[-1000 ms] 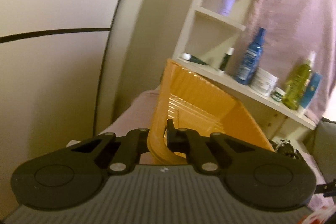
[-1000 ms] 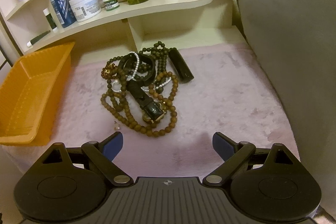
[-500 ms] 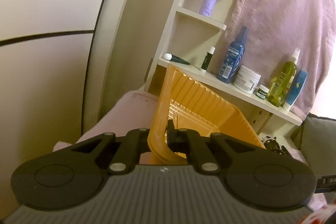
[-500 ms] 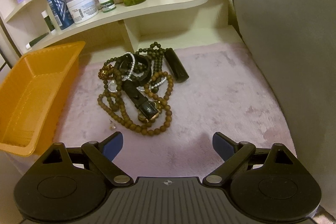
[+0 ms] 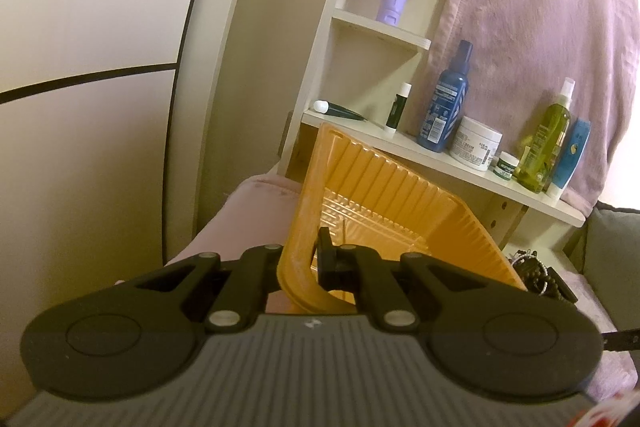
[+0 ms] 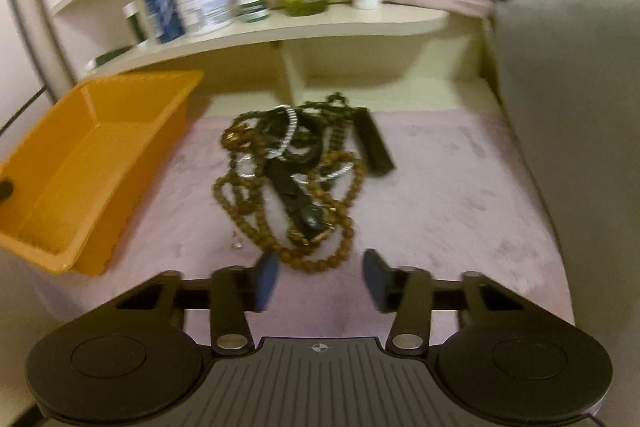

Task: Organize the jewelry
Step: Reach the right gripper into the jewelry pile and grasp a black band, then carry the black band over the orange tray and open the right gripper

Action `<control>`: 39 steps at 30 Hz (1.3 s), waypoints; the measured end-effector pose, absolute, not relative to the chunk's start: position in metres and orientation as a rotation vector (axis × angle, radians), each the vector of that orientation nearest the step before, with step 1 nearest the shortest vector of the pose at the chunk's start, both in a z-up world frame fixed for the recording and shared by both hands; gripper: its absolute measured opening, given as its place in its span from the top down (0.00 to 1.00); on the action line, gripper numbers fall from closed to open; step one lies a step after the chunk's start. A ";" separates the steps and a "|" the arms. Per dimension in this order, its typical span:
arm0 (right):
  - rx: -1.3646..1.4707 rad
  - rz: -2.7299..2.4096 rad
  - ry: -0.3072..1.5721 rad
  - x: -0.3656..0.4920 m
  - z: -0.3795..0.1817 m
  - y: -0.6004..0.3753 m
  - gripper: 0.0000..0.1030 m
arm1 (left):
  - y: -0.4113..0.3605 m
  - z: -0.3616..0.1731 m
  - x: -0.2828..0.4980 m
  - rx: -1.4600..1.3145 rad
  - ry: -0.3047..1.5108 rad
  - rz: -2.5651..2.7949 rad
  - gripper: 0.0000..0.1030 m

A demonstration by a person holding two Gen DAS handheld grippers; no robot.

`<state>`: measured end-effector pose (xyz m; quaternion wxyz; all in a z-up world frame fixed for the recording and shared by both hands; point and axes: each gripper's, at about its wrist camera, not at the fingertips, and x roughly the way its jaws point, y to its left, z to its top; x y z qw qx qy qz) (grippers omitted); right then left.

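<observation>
Two grips: my left gripper [image 5: 308,263] pinches the orange tray [image 6: 100,155] by its stiff rim; my right gripper [image 6: 318,279] gapes empty before the jewelry pile [image 6: 296,179] on pink cloth [image 6: 440,195]. Limp, tangled strands; hook one brown bead loop.

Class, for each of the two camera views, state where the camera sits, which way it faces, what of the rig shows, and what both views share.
Left wrist: sits on the left gripper, facing along its fingers toward the wall shelf; the jaws are clamped on the orange basket rim.
Right wrist: sits on the right gripper, looking down and forward at the jewelry pile on the pink cloth; its open blue-padded fingers show.
Shared: orange basket, jewelry pile, blue spray bottle, green olive bottle.
</observation>
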<state>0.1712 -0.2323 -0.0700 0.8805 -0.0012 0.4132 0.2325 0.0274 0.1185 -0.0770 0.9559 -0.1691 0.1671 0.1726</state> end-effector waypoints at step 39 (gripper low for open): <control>-0.032 0.646 0.755 0.194 -0.012 -0.210 0.83 | 0.127 -0.074 0.029 -0.363 0.353 0.361 0.94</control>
